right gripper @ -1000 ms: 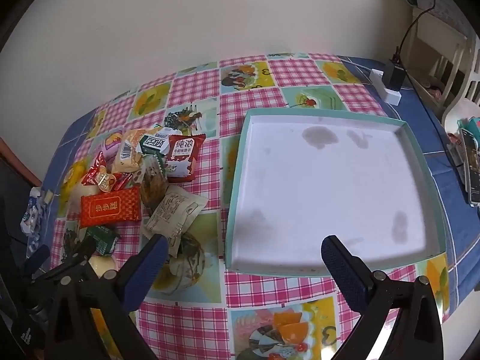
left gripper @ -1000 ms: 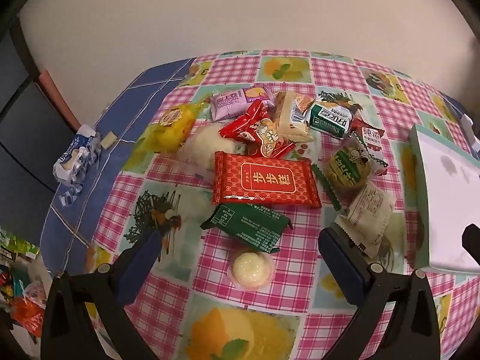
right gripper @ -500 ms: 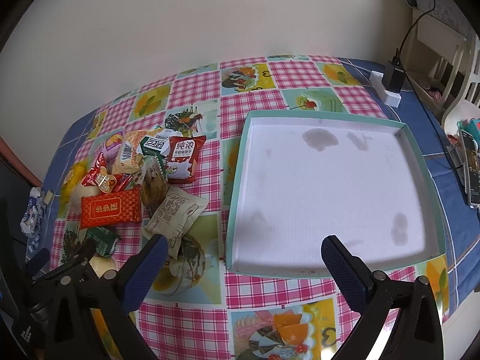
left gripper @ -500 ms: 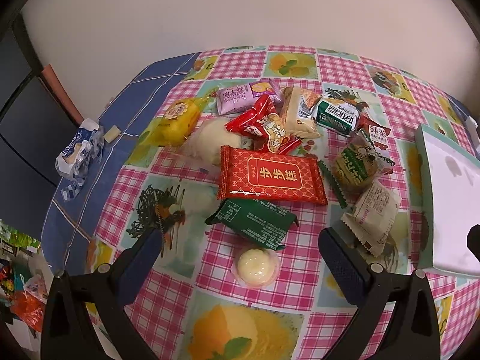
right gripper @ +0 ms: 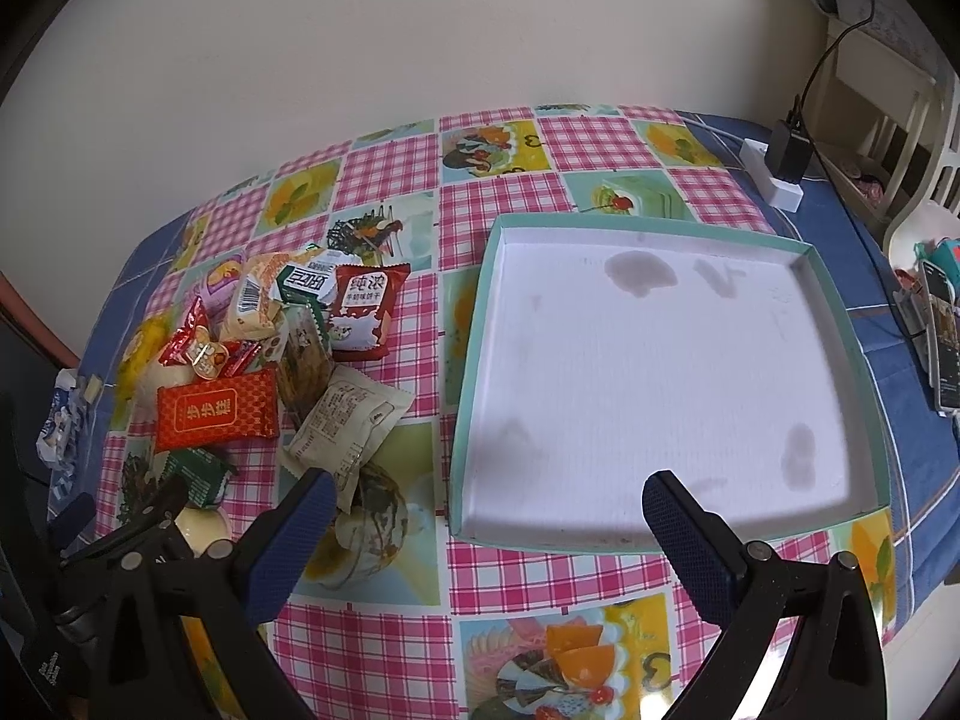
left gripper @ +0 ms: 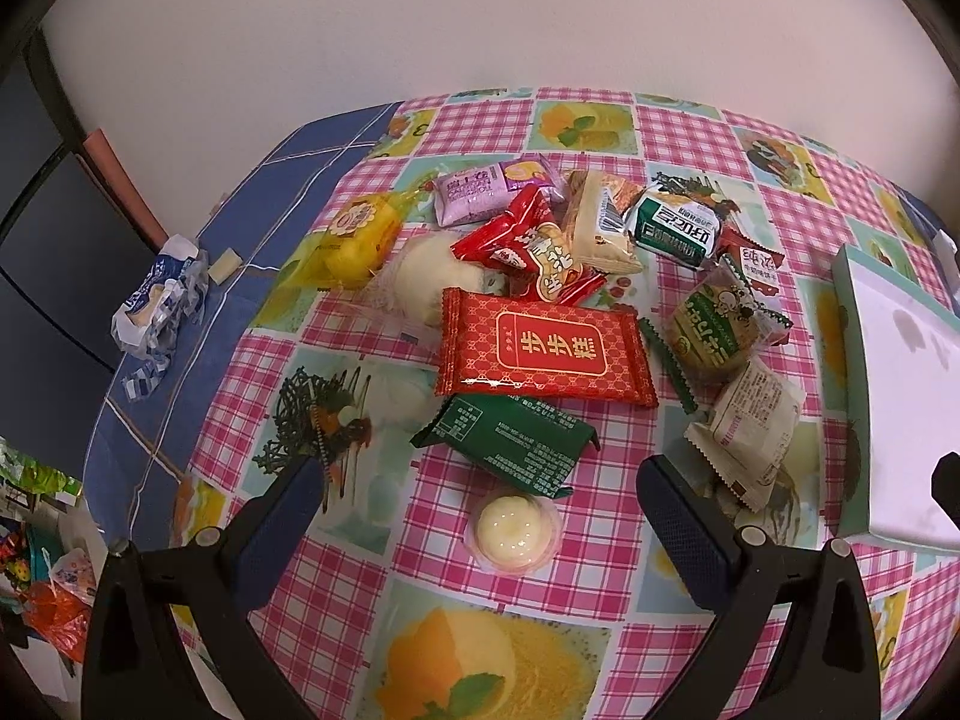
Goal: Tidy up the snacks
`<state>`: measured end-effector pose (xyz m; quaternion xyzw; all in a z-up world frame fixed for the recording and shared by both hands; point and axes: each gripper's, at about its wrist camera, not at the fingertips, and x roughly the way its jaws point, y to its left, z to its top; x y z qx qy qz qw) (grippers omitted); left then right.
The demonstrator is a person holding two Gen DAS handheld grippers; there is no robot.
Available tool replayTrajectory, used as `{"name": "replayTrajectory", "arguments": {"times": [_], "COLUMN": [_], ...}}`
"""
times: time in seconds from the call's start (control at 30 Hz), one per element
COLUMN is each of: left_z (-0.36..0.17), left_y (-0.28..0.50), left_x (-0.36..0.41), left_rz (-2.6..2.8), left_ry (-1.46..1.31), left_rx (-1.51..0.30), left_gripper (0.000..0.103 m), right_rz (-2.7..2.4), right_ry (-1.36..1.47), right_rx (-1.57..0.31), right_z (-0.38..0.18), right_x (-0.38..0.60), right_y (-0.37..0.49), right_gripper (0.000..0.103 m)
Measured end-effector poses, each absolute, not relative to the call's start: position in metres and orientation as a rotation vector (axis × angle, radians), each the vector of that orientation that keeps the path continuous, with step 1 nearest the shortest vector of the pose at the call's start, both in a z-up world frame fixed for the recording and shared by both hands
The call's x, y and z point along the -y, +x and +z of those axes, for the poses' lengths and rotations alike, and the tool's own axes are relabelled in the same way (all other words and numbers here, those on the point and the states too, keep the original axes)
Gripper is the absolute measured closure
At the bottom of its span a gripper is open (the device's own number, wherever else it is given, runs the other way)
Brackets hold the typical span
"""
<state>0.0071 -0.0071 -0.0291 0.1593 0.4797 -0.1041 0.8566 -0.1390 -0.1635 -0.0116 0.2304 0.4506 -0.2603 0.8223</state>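
Left gripper point(left gripper: 480, 504): fingers spread wide, nothing held, poised over round jelly cup point(left gripper: 516, 531). Right gripper point(right gripper: 489, 507): fingers spread wide, nothing held, over near edge of white tray point(right gripper: 480, 324). Snack pile point(right gripper: 264, 348): heaped left of tray on checked tablecloth point(right gripper: 384, 642). Red packet point(left gripper: 543, 351): centre of pile. Green packet point(left gripper: 510, 441): between red packet and jelly cup, touching both.
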Motion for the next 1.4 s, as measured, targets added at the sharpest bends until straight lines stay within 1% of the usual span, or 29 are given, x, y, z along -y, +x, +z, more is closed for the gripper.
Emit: {"name": "replayTrajectory", "arguments": {"times": [1.13,1.4], "left_z": [-0.037,-0.040], "left_y": [0.010,0.021], "left_x": [0.003,-0.012], "left_rz": [-0.202,-0.174], "left_ry": [0.342,0.250], "left_rx": [-1.038,-1.098], "left_gripper": [0.000,0.000], "right_rz": [-0.556,-0.522], "right_ry": [0.490,0.499], "right_rx": [-0.964,-0.987], "right_z": [-0.016,-0.021], "right_x": [0.162,0.159], "right_y": [-0.137,-0.123], "right_gripper": [0.000,0.000]}}
